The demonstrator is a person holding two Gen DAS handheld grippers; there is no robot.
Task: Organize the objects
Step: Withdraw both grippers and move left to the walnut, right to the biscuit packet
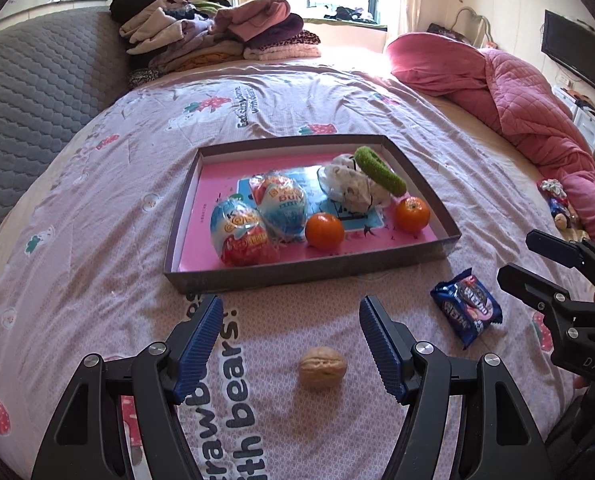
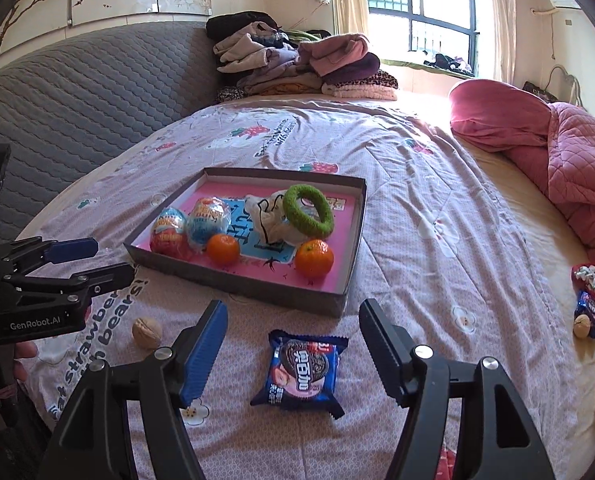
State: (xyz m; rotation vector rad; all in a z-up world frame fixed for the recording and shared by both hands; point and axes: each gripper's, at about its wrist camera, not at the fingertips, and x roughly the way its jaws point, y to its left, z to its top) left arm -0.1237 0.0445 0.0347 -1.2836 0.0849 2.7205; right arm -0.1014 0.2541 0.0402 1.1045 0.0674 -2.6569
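Showing only in the right wrist view: bedside snack pile [image 2: 589, 304].

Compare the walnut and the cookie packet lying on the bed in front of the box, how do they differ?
The walnut is round, tan and bare; the cookie packet is flat, blue and printed, with crimped ends. The walnut is clearly smaller than the packet. The walnut lies before the open left tool, the packet before the open right tool. Both rest on the bedsheet, outside the box, ungripped.
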